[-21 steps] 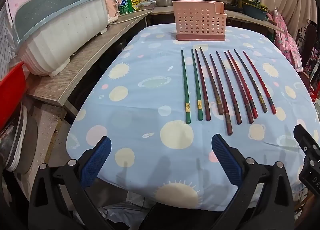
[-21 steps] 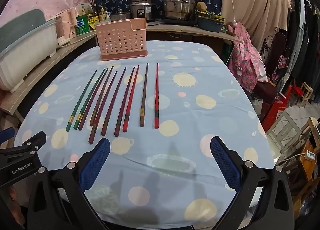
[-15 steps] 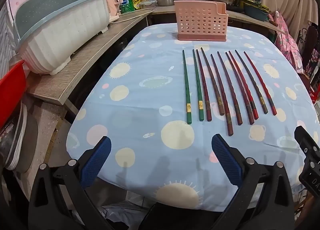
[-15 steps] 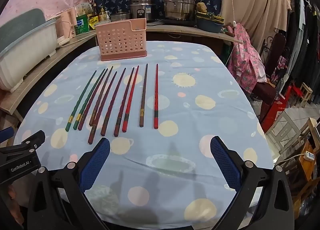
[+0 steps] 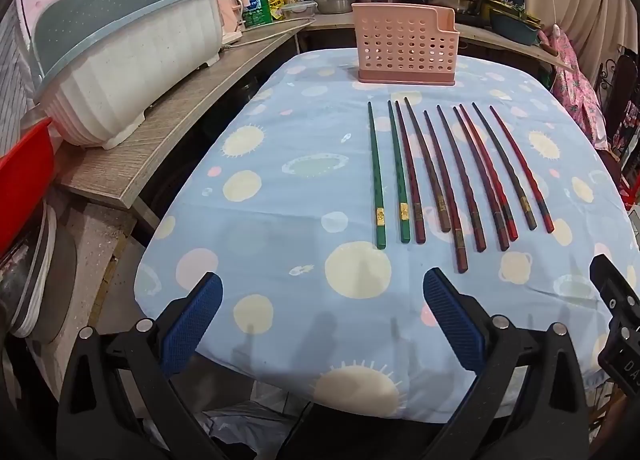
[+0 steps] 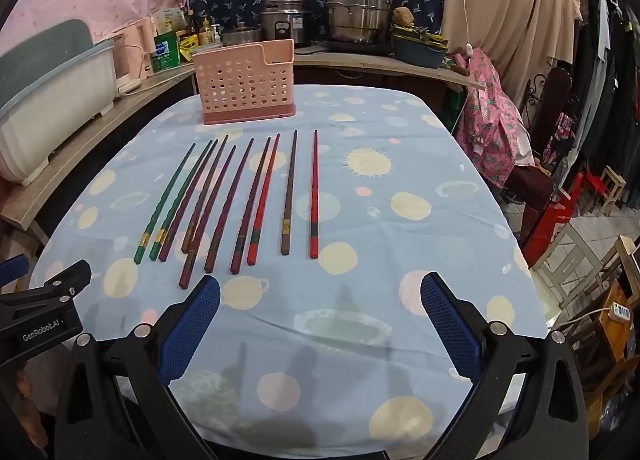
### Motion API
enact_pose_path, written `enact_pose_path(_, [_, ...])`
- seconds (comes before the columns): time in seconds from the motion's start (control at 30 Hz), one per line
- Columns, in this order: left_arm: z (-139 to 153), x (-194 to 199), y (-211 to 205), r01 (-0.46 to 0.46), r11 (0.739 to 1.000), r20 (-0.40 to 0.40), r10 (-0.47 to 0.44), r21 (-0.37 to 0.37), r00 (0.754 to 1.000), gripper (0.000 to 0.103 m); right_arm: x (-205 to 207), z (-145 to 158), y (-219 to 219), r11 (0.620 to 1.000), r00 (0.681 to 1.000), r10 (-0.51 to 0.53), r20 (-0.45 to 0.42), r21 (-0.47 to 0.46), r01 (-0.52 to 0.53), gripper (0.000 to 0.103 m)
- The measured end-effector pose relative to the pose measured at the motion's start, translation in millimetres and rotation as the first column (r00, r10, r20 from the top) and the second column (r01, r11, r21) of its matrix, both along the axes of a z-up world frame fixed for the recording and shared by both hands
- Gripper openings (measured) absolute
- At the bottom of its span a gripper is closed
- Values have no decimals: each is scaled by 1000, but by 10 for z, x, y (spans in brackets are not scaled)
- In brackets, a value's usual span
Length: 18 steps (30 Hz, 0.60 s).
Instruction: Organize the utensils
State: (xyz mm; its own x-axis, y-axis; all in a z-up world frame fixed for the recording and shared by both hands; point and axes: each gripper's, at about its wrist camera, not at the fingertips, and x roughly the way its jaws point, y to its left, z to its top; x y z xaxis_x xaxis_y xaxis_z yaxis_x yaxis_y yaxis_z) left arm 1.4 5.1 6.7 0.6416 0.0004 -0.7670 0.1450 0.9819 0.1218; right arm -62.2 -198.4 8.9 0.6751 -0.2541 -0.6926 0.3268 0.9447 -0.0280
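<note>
Several chopsticks (image 5: 448,175) (image 6: 240,199) lie side by side on a table under a blue cloth (image 5: 288,195) (image 6: 400,187): two green at the left, then dark red, brown and bright red ones. A pink perforated holder (image 5: 404,45) (image 6: 244,83) stands upright beyond their tips and looks empty. My left gripper (image 5: 322,292) hangs open over the near table edge, short of the green pair. My right gripper (image 6: 320,296) is open too, just below the chopsticks' thick ends. Nothing is between either pair of blue pads.
A white dish tub (image 5: 132,63) sits on a wooden counter (image 5: 168,131) left of the table. Pots and bottles (image 6: 356,15) line the back counter. A pink garment (image 6: 492,115) drapes over a chair at the right. A red bin (image 5: 20,183) is at far left.
Both views have crept slightly forward and down toward the table. The chopsticks and holder have not moved, and both grippers stay open.
</note>
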Motion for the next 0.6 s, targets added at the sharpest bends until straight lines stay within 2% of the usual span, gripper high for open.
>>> enact_pose_path(0.6, [-12,-13,-23,0,1000,5,0,4,1000,96,-6,7,6,1000,1000,-1,1,1,1,96])
